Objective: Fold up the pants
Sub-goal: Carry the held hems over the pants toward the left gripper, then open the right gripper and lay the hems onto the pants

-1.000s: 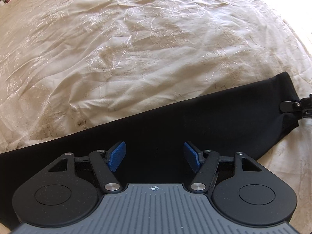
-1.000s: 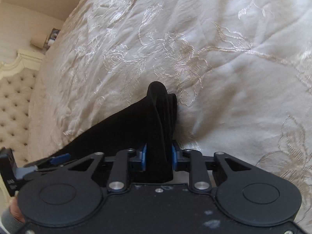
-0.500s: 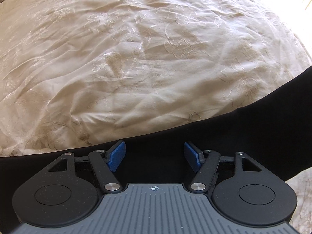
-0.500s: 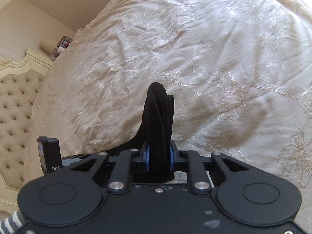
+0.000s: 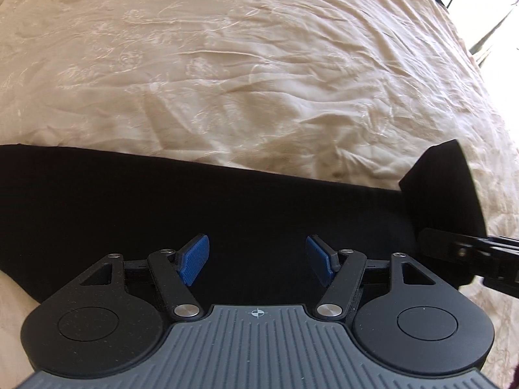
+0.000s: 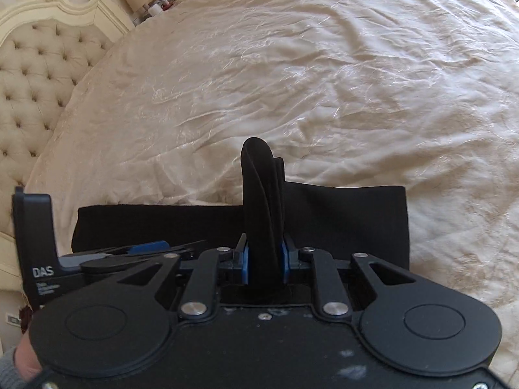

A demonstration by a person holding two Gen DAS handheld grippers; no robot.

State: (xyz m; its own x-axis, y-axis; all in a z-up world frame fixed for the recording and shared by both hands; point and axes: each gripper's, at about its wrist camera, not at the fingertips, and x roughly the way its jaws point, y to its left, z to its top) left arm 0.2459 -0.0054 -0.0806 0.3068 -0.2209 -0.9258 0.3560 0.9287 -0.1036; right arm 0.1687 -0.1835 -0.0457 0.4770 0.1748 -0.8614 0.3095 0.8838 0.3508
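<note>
Bright daylight enters from the right, blowing out the window corner and glazing the bedspread; the pants read featureless black. Fisheye bends the edges; focus stays sharp.

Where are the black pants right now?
The black pants lie across the cream bedspread, under the open left tool. In the right wrist view, one bunched end stands pinched in the right tool.

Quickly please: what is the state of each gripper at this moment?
Left gripper: open, holding nothing, above the black pants.
Right gripper: closed on a bunched fold of the pants.
</note>
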